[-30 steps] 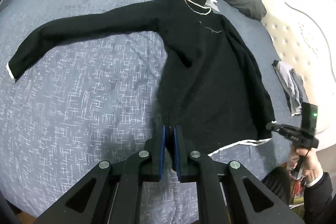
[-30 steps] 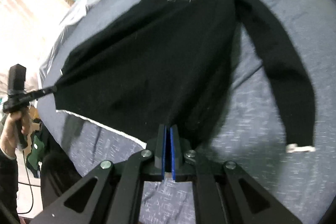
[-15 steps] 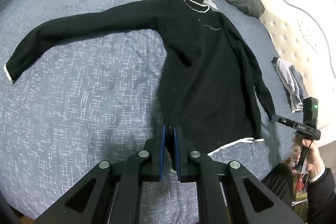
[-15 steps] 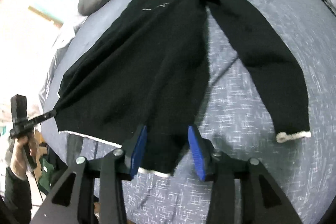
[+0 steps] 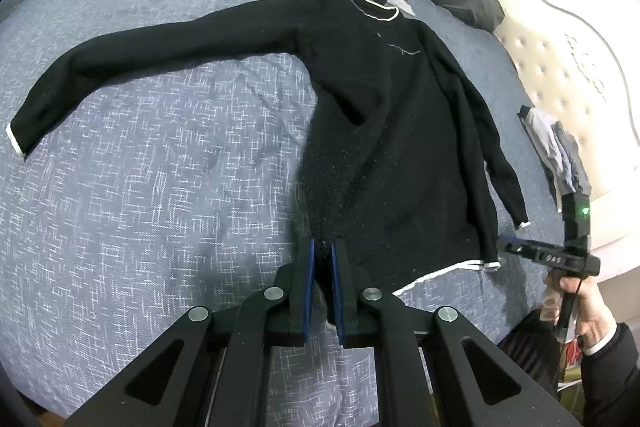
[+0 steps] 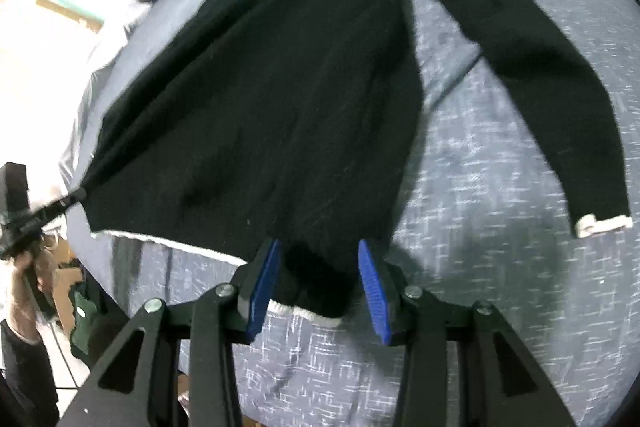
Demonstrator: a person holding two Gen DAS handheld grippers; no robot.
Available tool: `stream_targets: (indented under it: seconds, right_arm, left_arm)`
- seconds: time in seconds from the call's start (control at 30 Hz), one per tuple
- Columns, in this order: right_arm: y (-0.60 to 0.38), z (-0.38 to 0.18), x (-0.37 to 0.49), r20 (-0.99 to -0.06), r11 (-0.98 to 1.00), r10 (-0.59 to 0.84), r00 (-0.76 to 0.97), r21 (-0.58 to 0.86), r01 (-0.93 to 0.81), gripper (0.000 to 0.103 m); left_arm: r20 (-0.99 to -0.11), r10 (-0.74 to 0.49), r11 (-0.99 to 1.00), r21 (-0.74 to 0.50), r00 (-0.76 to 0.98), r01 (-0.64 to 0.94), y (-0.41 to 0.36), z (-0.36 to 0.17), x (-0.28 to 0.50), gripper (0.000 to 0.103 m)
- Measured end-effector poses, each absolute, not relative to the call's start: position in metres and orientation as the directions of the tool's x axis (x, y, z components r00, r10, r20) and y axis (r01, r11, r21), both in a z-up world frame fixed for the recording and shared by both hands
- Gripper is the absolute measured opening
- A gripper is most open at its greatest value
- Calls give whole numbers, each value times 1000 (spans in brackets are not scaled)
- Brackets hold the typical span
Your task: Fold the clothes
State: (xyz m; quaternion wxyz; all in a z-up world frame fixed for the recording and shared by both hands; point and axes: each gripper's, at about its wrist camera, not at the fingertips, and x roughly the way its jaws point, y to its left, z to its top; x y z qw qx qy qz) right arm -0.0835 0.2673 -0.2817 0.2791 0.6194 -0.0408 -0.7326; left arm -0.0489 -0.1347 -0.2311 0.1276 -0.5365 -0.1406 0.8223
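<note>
A black sweater (image 5: 384, 131) lies spread face up on the blue-grey bedspread (image 5: 152, 187), both sleeves out. The left gripper (image 5: 323, 267) is clamped on its hem corner. The right gripper (image 6: 318, 277) stands parted, pads clear of the other hem corner between them.

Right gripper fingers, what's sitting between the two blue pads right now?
In the right wrist view, the black sweater's bottom hem with its white trim lies between the open right gripper's fingers, resting on the blue-grey bedspread; the pads don't press it.
</note>
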Motion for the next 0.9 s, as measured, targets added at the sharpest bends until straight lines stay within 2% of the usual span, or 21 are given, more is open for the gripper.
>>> stream_targets:
  seconds: [0.03,0.07,0.1,0.17,0.27,0.6,0.67,0.9]
  right_arm:
    - [265,-283,-83,-891,-845,-447,-80,391,365,42]
    - [263,-284,-82,-897,-849,-434,-82,377,371,37]
    - [261,-286,-81,-903,-852,-422,-85,362,377,26]
    - [258,-288,-80,-913,-859,-397,-92,334,389,17]
    - [265,-285,-80,-912,-858,-398,-101,331,393,11]
    - [311,-254,-87,-886,-850,-448,-121,380,365,8]
    - [313,-249,-87,-891,-856,-437,-125,370,361,3]
    - [330,-258,-89,-884,-858,-455,-108,403,319,3]
  left_arm:
    - [-846,361,-928,-369,-392,-59,-135,-231,-49,9]
    - [-846,362,-927,-369,-391,-61,-135,-231,-49,9]
    - [-846,363,-927,-369,-390,-62,-135,-231,-49,9]
    - [-846,365,-927,-369,-388,-66,-135,-231,-48,9]
    - [-847,363,-928,-368,-387,-66,-135,-231,-48,9]
    - [-845,369,-925,-374,-388,-66,-135,-230,-48,9]
    - [-846,368,-925,-373,-386,-65,-134,-231,-48,9]
    - [-848,371,-923,-380,-380,-54,-134,-235,-47,9]
